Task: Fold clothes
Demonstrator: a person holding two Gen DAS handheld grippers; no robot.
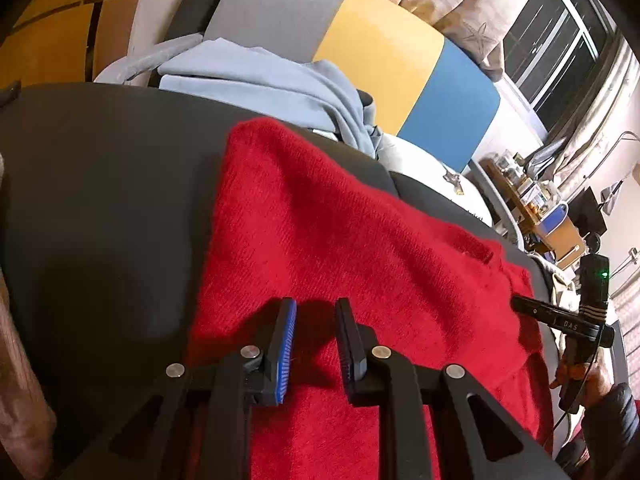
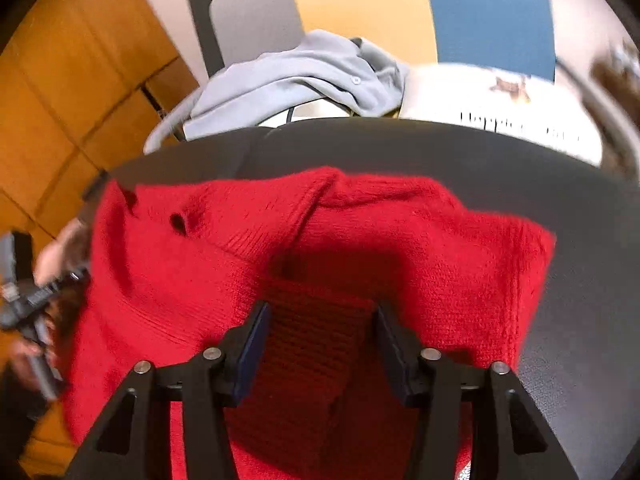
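1. left gripper (image 1: 316, 312) jaws apart, nothing pinched, hovering over red sweater (image 1: 340, 232).
2. right gripper (image 2: 322, 312) jaws apart too, straddling a ribbed band of the sweater; pads not seen pressing.
3. sweater lying on dark grey surface (image 1: 100, 184), partly doubled over, edges uneven; looks mid-fold, more folds and squaring likely left.
4. grey-blue garment (image 1: 256, 80) heaped beyond, unfolded.
5. count: two grippers, one red sweater, one grey-blue garment in view.
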